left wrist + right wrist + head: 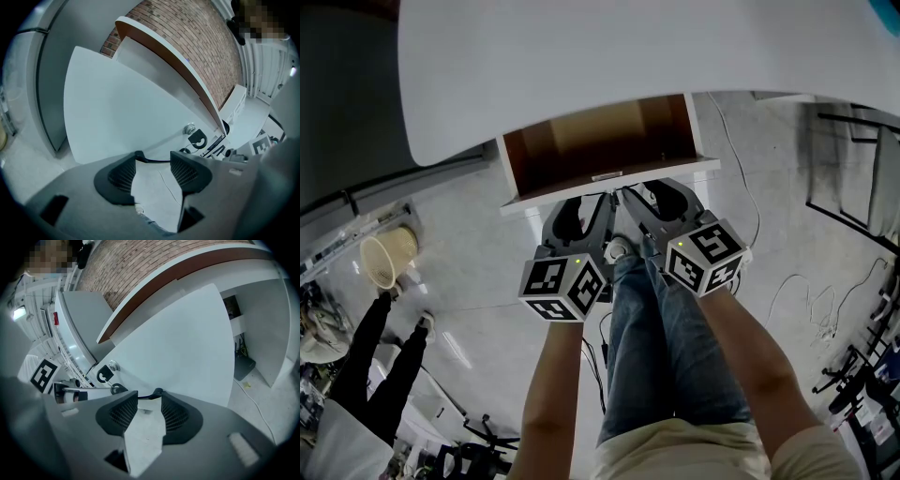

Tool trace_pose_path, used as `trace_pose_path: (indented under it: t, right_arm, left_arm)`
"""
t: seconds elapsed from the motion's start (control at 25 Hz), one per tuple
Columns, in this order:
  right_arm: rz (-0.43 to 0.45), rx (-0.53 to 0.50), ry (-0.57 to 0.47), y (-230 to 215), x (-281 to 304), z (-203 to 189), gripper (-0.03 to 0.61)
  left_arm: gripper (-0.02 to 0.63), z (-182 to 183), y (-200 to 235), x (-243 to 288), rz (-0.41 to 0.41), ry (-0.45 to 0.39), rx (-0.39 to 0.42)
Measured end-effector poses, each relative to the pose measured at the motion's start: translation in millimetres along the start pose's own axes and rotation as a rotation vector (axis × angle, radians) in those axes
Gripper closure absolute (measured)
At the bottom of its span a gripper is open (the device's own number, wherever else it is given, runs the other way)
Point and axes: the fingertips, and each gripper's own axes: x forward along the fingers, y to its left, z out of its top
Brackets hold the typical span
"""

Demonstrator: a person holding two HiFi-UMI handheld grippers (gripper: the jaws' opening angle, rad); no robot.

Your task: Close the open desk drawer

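My left hand-held gripper [584,208] and right hand-held gripper [654,197] sit side by side at centre frame. Both have their jaws spread wide and empty, with the tips just at the white front of the open, brown-lined desk drawer [600,141], which juts out below the white surface [581,56].

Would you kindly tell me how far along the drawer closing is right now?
Nothing looks done: the drawer stands pulled out from under the desk, brown inside showing. In hand: the left gripper and right gripper sit side by side at its white front, jaws apart, holding nothing. Left: pushing the drawer fully in.
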Motion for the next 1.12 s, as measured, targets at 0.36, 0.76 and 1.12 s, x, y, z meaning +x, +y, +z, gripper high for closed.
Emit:
trace_pose_path:
  t: [0.36,0.76,1.12]
  right_arm:
    - [-0.003,-0.002,0.003,-6.8,10.4,6.6,0.417]
    - [-0.007,-0.004,0.001,-14.4,16.8,12.3,0.417]
    - [0.002,-0.009,0.009,-16.0,23.7,18.7,0.419]
  left_arm:
    - [0.389,7.5,5.2,10.9,0.000,0.001,-0.003]
    - [0.388,13.0,6.9,21.2,0.002,-0.003,-0.003]
    - [0.390,20.9,10.5,26.1,0.010,-0.006,-0.011]
